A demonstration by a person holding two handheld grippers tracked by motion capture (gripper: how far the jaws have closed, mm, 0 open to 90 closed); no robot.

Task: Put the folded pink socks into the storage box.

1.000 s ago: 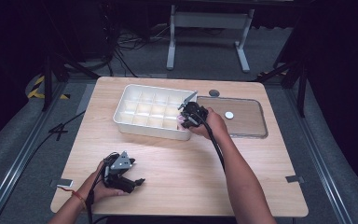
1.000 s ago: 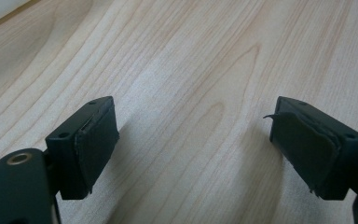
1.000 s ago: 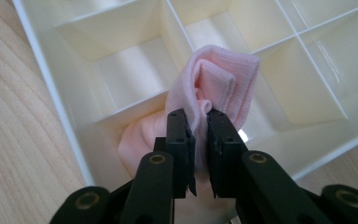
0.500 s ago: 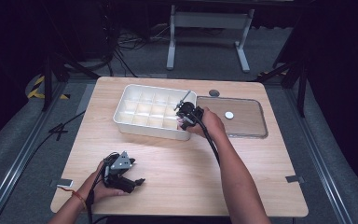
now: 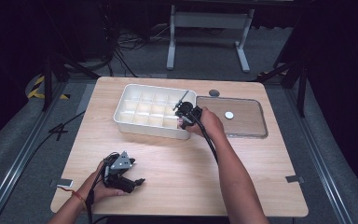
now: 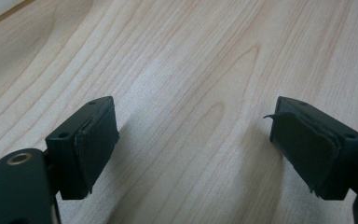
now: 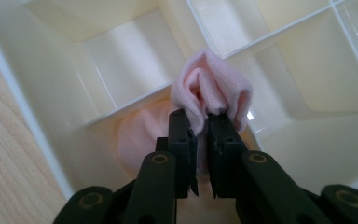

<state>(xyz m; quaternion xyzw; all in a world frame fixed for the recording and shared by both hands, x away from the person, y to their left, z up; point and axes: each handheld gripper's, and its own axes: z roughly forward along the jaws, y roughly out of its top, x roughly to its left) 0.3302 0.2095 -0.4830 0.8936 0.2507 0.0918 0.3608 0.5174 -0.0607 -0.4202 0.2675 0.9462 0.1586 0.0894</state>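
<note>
While the left gripper [image 5: 135, 181] rests near the table's front edge, in the person's left hand [image 5: 103, 185], its jaws stand wide apart with nothing between them but bare wooden table [image 6: 186, 70], as the left gripper view shows. Farther in, the right gripper [image 5: 182, 122] reaches over the near wall of the white divided tray [image 5: 142, 129], at its right-hand end. In the right gripper view its jaws are pinched nearly together on a fold of pink cloth [image 7: 214, 91]. The cloth bunches up just beyond the jaw tips, and the rest of it hangs down beneath them into the compartment below, against a divider; whether it touches the compartment floor cannot be told. The cloth thus lies directly ahead of and under the right gripper and well apart from the left, so the right hand is much the nearer and probably does the work alone. Beyond and to the right of the tray lies a clear lid [image 5: 242, 122], flat on the table.
</note>
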